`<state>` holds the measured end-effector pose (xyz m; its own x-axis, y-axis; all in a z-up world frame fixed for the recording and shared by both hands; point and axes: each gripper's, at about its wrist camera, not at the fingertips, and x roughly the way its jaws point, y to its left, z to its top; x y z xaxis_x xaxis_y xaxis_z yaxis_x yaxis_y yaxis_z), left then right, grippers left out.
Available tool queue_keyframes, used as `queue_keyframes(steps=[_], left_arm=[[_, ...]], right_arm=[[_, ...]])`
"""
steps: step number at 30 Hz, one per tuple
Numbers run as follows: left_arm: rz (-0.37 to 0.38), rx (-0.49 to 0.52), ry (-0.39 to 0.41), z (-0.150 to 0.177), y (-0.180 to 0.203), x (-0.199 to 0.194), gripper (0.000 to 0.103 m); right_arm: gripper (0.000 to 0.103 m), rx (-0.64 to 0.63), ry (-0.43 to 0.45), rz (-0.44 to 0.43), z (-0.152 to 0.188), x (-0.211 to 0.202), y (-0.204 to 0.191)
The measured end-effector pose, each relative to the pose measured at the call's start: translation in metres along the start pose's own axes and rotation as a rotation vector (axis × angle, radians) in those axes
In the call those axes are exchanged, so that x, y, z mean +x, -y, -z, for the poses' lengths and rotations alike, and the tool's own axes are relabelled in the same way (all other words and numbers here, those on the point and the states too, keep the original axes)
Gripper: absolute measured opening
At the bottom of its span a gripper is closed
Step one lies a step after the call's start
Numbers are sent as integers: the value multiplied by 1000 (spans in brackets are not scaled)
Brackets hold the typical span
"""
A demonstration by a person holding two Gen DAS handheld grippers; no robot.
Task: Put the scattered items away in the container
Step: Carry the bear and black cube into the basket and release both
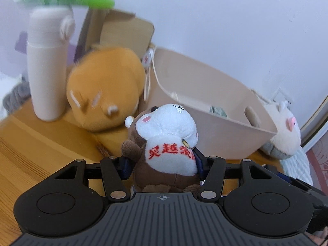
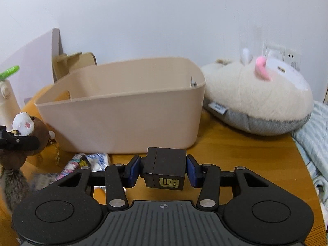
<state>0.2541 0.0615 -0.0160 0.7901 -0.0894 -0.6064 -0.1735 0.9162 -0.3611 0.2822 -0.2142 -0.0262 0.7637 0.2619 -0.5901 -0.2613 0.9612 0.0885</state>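
Note:
My left gripper point(image 1: 163, 167) is shut on a small brown and white plush squirrel point(image 1: 164, 139) with red characters on its belly, held up in front of the beige plastic bin point(image 1: 205, 127). The squirrel point(image 2: 26, 129) also shows at the left of the right wrist view, clamped by the left gripper's fingers point(image 2: 20, 141). My right gripper point(image 2: 163, 169) is shut on a small black box point(image 2: 164, 169) with yellow print, held just before the bin's point(image 2: 123, 121) near wall. Something greenish lies inside the bin point(image 1: 218, 110).
An orange plush dog point(image 1: 104, 94) and a cream bottle point(image 1: 46, 65) stand left of the bin. A big cream plush point(image 2: 258, 100) lies at its right. Packets point(image 2: 90, 162) lie on the wooden table point(image 2: 246, 153). Bedding point(image 2: 313, 135) hangs past the right edge.

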Motion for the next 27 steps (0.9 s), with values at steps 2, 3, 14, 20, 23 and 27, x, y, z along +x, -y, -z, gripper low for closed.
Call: queue_keyframes(steps=[2,3,14,20,23,27], left_arm=[[2,0,20,-2,2,-5,57],[4,1,29,-4,2,-8,57],[-2,68,183,-24,30,-49,57],[-6,105,236,-42,47,-54,57],[-10,127,257,-54,55,-55,57],[-15,171,290,-67,69,-56,58]], right_arm=[[44,8,15,-14,-5,-8,-1],[44,5,22,-15,-7,-11,-2],[44,-27,96,-25,-36,-38,-13],[44,-30,130,-39,-56,-43,-15],[44,-32,140,-41,-65,-42,-14],[44,-34,139,-57,-80,-39,-14]])
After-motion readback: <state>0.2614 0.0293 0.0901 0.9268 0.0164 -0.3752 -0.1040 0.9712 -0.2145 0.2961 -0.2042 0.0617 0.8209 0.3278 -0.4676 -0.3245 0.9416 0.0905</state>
